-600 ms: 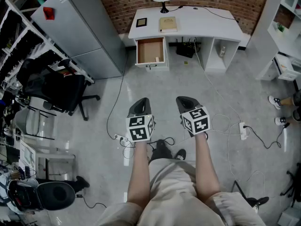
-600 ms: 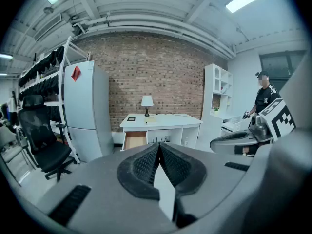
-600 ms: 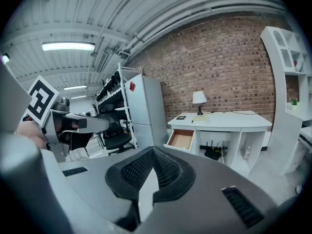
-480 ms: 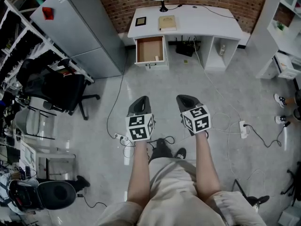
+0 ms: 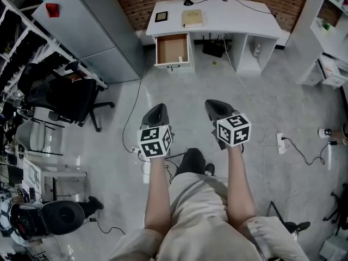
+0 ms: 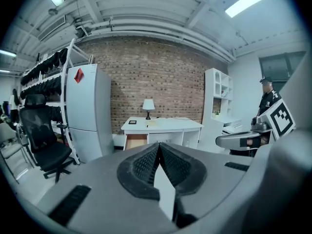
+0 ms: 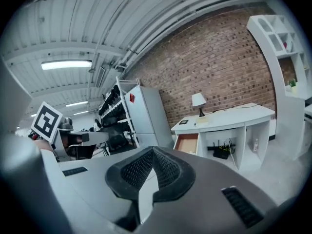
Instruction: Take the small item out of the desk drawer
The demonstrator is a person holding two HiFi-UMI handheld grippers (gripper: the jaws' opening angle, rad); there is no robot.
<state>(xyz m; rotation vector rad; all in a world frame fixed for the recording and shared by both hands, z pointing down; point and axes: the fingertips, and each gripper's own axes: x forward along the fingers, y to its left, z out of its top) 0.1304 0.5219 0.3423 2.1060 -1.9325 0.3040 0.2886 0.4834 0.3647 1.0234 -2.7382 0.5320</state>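
You are holding the left gripper point(image 5: 158, 110) and right gripper point(image 5: 211, 105) closed and empty. The small item point(image 5: 181, 57) is lying in the open drawer point(image 5: 168, 47), well beyond both.

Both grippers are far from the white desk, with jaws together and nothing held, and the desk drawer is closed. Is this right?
Not quite: the head view shows the desk drawer pulled open, not closed. The rest holds: the left gripper and right gripper are far from the white desk, jaws together, nothing held.
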